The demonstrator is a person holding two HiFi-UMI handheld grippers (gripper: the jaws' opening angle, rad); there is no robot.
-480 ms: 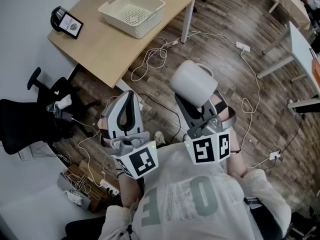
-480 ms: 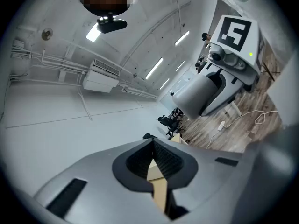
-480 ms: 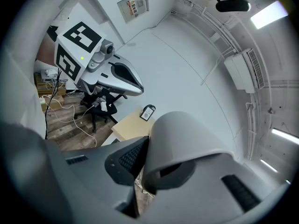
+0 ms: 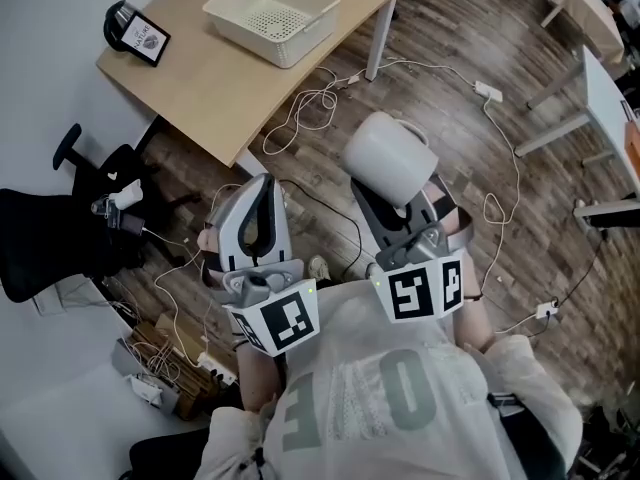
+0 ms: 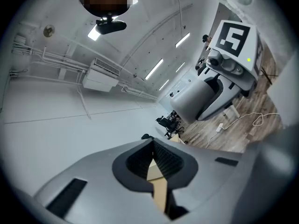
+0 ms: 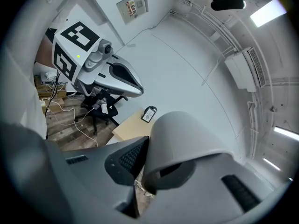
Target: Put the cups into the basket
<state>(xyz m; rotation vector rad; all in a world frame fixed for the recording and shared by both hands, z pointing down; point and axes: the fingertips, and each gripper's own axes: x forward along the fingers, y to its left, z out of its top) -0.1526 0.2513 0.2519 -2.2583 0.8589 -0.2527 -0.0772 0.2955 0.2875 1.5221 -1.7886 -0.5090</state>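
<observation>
You're carrying the white cup (image 4: 390, 160), right gripper (image 6: 159, 171) jaws pinching its wall, out over the floor. Left gripper (image 4: 263, 184) is idling, jaws pressed together, nothing in them. The basket (image 4: 232, 18) is sitting on the table (image 4: 205, 83) at 11 o'clock, well apart. The next move is probably reaching over its rim before releasing.

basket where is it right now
The basket sits on the wooden table at the top of the head view, left of centre, to the right of a small frame and well ahead of the held cup.
</observation>
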